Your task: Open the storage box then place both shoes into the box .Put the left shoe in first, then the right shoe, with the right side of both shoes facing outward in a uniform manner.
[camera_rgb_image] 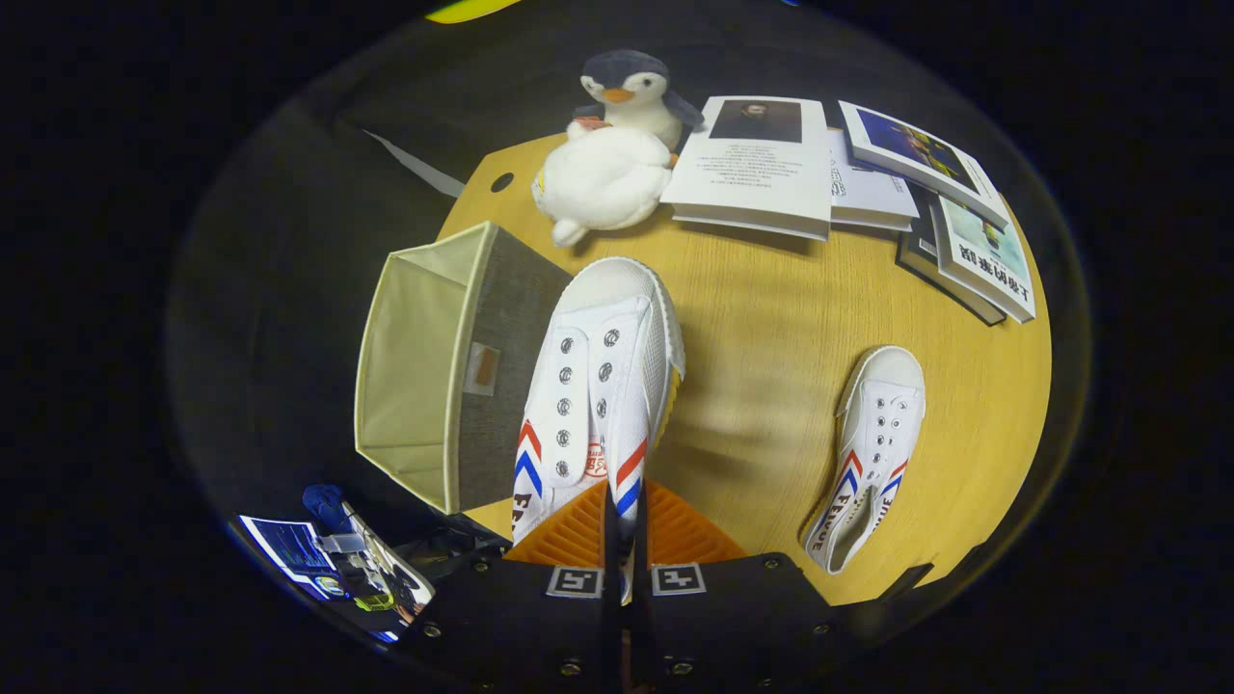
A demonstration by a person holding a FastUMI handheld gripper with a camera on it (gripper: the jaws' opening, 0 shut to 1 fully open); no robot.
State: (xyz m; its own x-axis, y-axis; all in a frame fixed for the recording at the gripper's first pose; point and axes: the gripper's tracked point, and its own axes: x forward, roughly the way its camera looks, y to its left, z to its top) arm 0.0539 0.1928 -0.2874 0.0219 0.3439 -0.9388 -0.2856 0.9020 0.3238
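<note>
Two white shoes (598,386) (868,453); one storage box (453,366); two plush toys (603,178) (631,92); four or so books (757,164), stack partly overlapped.

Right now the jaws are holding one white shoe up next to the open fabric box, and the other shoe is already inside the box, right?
Not quite. The gripper view shows the other shoe lying on the wooden table, not in the box. The rest holds: the gripper jaws are shut on the held shoe beside the open box.
</note>
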